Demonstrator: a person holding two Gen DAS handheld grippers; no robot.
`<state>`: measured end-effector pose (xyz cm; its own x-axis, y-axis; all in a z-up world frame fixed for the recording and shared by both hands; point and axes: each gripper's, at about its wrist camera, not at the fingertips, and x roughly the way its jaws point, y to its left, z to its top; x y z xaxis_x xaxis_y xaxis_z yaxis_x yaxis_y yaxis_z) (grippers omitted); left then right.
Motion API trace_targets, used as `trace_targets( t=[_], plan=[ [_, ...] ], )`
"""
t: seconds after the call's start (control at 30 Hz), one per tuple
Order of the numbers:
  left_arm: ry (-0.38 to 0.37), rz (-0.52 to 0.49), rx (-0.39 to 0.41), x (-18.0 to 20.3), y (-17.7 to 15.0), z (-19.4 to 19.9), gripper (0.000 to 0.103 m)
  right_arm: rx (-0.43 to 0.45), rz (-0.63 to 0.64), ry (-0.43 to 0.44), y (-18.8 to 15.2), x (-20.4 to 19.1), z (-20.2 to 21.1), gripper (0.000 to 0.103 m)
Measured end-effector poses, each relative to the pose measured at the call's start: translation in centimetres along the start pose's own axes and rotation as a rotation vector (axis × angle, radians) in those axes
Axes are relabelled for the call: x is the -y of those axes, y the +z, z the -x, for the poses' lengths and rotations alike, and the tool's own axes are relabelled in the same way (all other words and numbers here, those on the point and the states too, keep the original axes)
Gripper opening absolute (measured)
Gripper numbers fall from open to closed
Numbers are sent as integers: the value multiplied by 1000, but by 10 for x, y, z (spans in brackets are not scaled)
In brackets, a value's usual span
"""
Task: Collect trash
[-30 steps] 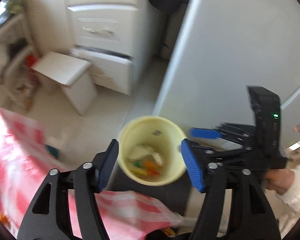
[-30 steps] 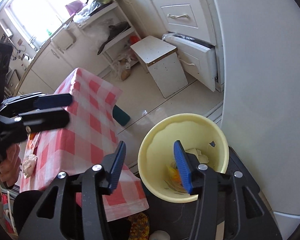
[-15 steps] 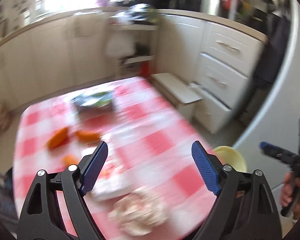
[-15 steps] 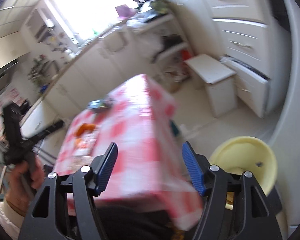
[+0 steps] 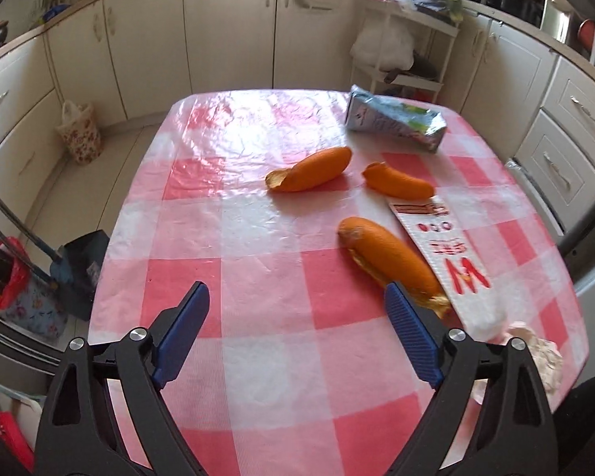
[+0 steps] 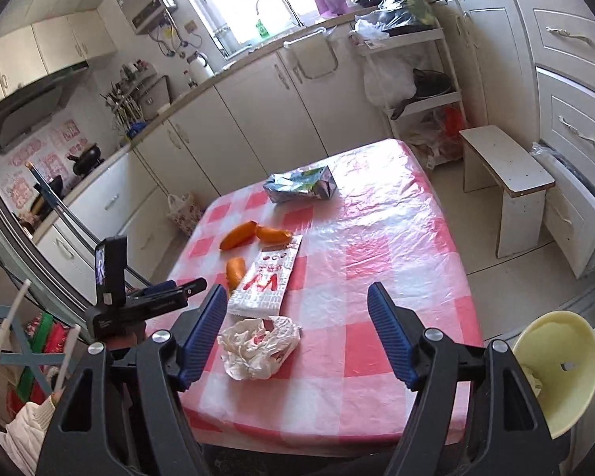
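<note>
Now, line by line:

Bench: covered by a red-and-white checked cloth (image 5: 258, 317); all the remaining trash lies on it.

Left gripper (image 5: 297, 333): jaws spread wide and have just been opening further; nothing between the pads, only bare cloth. It hangs over the near part of the bench, tilted down.

Right gripper (image 6: 293, 335): jaws apart, also just been opening; empty, above the near edge of the bench.

Nearest orange peel (image 5: 388, 258): long axis runs diagonally in the left wrist view, from upper left to lower right; its lower end sits just beside the left gripper's right pad, contact not clear.

Two farther orange peels (image 5: 309, 168) (image 5: 398, 182): lying side by side mid-bench, long axes roughly across the view, a small gap between them.

Paper bag (image 5: 440, 254): flat, white with red print, long axis parallel to the nearest peel and touching it along one side.

Crumpled tissue (image 6: 258, 345): near the bench's front edge, just below the paper bag, between the right gripper's fingers in the view.

Crushed carton (image 5: 394, 121): on its side at the far end, long axis across the bench.

Yellow bin (image 6: 555, 369): off the bench at lower right, mouth tipped toward the camera, some trash inside.
</note>
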<state>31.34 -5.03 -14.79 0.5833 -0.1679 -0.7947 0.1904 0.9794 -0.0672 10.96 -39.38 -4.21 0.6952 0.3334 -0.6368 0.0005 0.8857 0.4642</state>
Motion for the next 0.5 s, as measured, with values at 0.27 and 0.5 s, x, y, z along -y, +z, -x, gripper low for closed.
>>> trace_targets(
  t=[0.27,0.5],
  plan=[
    [25,-25,-49,10,12,-40,94,-29,-31,-14,-1,-4,-10,73],
    [83,-64,-67,18,19,-48,96,-42,-30,-5,-1,-6,-14,73]
  ],
)
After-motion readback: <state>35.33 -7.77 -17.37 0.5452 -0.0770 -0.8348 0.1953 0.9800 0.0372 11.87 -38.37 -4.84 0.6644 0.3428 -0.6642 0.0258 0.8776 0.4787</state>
